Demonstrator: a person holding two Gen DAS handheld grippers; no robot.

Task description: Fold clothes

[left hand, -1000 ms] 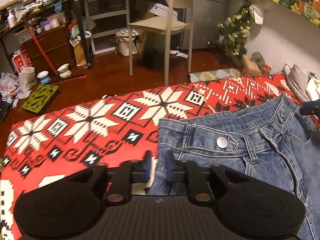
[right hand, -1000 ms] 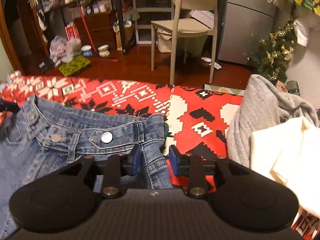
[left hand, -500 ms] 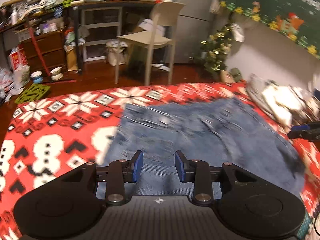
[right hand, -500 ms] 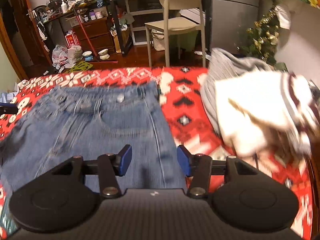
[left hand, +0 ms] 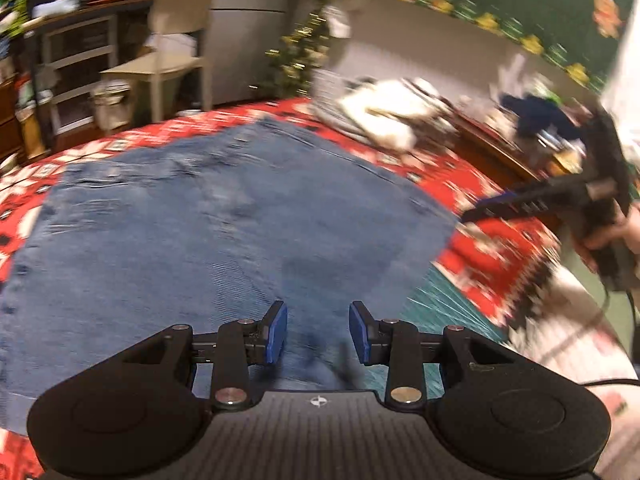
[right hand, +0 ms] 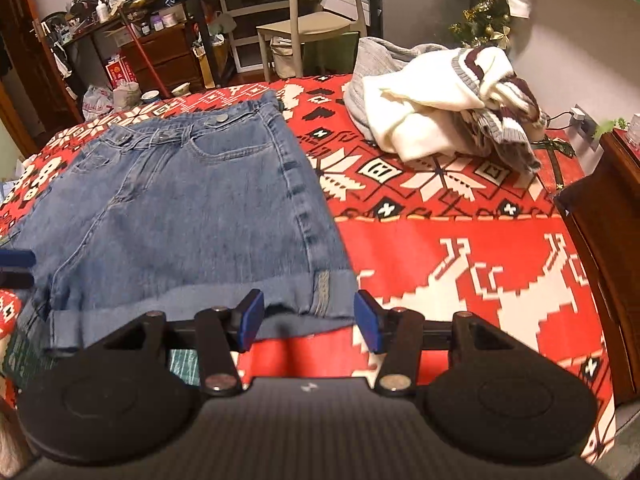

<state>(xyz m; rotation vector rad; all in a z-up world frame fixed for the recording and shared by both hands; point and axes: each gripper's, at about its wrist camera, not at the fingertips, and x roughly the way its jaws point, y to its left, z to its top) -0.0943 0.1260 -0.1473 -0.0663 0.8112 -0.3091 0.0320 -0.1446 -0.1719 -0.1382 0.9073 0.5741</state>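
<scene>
Left wrist view, blurred: the left gripper (left hand: 318, 334) hangs over the denim shorts (left hand: 192, 240), jaws apart, nothing gripped; 1 second ago they stood nearly together at the waistband corner. Beyond the shorts' right edge the red patterned blanket (left hand: 480, 256) lies bare. The right gripper (left hand: 520, 200) shows with a hand (left hand: 616, 232).

Right wrist view: the right gripper (right hand: 308, 320) has just been opening and holds nothing, at the shorts' (right hand: 180, 208) cuffed hem. Only here the waistband button reads sharply. Other clothes (right hand: 440, 100) lie well apart.

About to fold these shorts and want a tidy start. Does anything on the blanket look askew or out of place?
The denim shorts lie flat with cuffs turned up. Only the pile of sweaters behind them, on the red blanket, is crumpled and unfolded.
</scene>
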